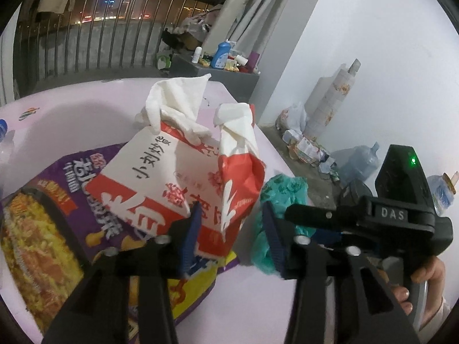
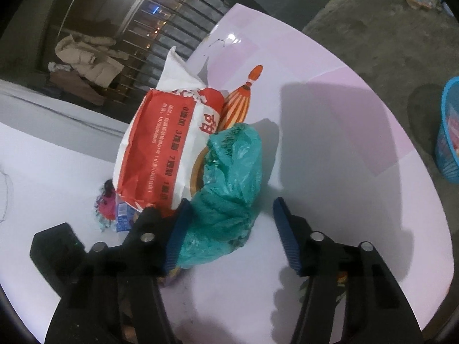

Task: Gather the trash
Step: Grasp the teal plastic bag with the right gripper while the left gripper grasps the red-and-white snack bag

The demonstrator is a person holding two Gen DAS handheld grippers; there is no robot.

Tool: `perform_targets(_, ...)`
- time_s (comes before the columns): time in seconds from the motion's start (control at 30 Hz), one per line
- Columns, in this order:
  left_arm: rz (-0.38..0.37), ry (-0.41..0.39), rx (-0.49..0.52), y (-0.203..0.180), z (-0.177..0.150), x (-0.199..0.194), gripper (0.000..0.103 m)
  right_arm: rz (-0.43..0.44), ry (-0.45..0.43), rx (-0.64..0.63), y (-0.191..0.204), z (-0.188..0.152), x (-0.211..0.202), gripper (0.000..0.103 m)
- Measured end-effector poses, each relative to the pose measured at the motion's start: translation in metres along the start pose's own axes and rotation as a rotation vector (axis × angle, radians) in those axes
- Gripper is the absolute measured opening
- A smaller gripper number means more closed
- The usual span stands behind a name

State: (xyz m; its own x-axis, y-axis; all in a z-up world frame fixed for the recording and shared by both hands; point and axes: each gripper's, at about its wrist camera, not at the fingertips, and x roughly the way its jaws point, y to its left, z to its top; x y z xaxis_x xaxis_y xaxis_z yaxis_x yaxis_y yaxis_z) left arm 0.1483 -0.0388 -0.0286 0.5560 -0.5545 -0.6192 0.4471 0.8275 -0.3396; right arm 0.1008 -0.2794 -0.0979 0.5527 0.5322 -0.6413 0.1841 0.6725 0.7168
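Right hand-held gripper (image 2: 229, 229) part-open around green bag (image 2: 229, 177), left pad touching

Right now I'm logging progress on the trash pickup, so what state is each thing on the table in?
red and white paper bag: crumpled, top open, white paper sticking out, between the left gripper's pads
teal plastic bag: bunched up, lying on the table, against one right gripper pad
purple snack packet: lying flat under the paper bag
left gripper: open
right gripper: open, holding nothing
table: pink, glossy
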Motion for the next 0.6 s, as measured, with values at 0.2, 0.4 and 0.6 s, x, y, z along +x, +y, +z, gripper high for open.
perform_targets(0.2, -0.026, 0.001, 0.05, -0.012, 0.003, -0.003, 0.009, 0.016, 0.004, -0.027, 0.006, -0.001, -0.005, 0.038)
perform_targets(0.4, -0.047, 0.052, 0.111, -0.027, -0.005, -0.032, 0.004, -0.028, 0.014, -0.095, 0.017, -0.006, -0.011, 0.037)
perform_targets(0.6, -0.024, 0.068, 0.114, -0.024, -0.02, -0.045, 0.007, -0.05, 0.047, -0.13, 0.017, -0.014, -0.02, 0.037)
